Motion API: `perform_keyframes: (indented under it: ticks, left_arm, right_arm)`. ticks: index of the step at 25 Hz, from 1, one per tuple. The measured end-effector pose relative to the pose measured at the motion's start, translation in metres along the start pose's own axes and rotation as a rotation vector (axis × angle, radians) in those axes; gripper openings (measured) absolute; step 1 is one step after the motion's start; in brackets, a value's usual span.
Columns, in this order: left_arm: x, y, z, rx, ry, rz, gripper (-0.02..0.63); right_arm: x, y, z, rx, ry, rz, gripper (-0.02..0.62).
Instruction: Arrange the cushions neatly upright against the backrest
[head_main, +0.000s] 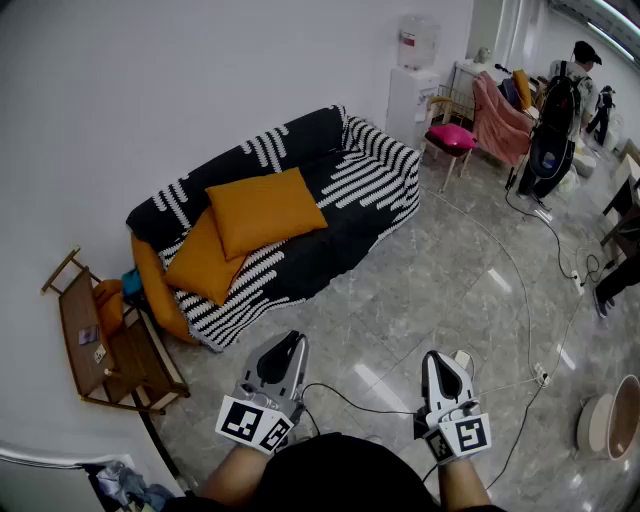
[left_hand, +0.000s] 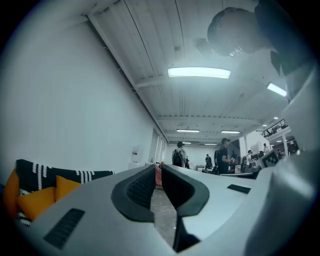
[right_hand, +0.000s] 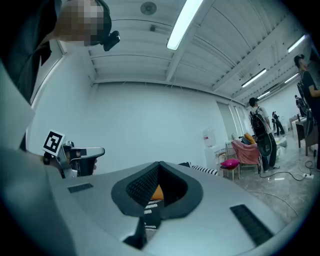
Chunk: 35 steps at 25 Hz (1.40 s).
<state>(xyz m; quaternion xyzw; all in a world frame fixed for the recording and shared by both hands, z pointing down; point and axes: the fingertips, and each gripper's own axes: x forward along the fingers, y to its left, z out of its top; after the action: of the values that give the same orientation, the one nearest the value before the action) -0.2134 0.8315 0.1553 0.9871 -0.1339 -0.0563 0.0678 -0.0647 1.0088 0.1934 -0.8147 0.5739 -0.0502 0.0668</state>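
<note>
Two orange cushions (head_main: 262, 210) sprawl slanted at the sofa's (head_main: 370, 175) left end. We hold left tool (head_main: 294, 342) and right tool (head_main: 433, 358) closed, empty, well away; a shallow pinch could drop one.

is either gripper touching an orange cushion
No, the left gripper and right gripper both sit over the floor, apart from the sofa where the orange cushions lie.
</note>
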Motion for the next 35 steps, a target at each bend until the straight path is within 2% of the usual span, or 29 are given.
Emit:
perform_keyframes:
  ticks: [6, 15, 20, 25, 26, 27, 28, 29, 31, 35]
  left_arm:
    - [-0.006, 0.008, -0.001, 0.003, 0.013, 0.014, 0.051]
    - [-0.012, 0.039, -0.002, -0.018, 0.028, 0.025, 0.05]
    - [-0.018, 0.061, -0.005, -0.038, 0.034, 0.033, 0.051]
    - [-0.021, 0.091, -0.006, -0.053, 0.057, 0.044, 0.053]
    - [-0.021, 0.098, -0.006, -0.056, 0.065, 0.041, 0.083]
    - [-0.021, 0.106, -0.005, -0.059, 0.073, 0.039, 0.148]
    - [-0.022, 0.113, -0.004, -0.061, 0.08, 0.04, 0.233]
    - [-0.022, 0.121, -0.003, -0.059, 0.083, 0.044, 0.273]
    - [-0.023, 0.136, 0.001, -0.045, 0.08, 0.058, 0.306]
    - [-0.029, 0.163, 0.003, -0.052, 0.069, 0.077, 0.318]
  right_arm:
    - [0.006, -0.005, -0.001, 0.022, 0.005, -0.011, 0.028]
    - [0.042, 0.025, -0.003, 0.028, 0.006, 0.016, 0.028]
    - [0.062, 0.047, -0.003, 0.034, 0.009, 0.062, 0.029]
    - [0.077, 0.06, 0.002, 0.037, -0.025, 0.035, 0.036]
    - [0.081, 0.064, 0.004, 0.04, -0.034, 0.033, 0.076]
    - [0.086, 0.069, 0.007, 0.045, -0.047, 0.031, 0.205]
    - [0.092, 0.074, 0.011, 0.048, -0.063, 0.027, 0.269]
    - [0.097, 0.078, 0.014, 0.046, -0.077, 0.018, 0.3]
    - [0.107, 0.084, 0.014, 0.033, -0.084, -0.004, 0.325]
    - [0.121, 0.1, 0.008, 0.021, -0.064, -0.015, 0.336]
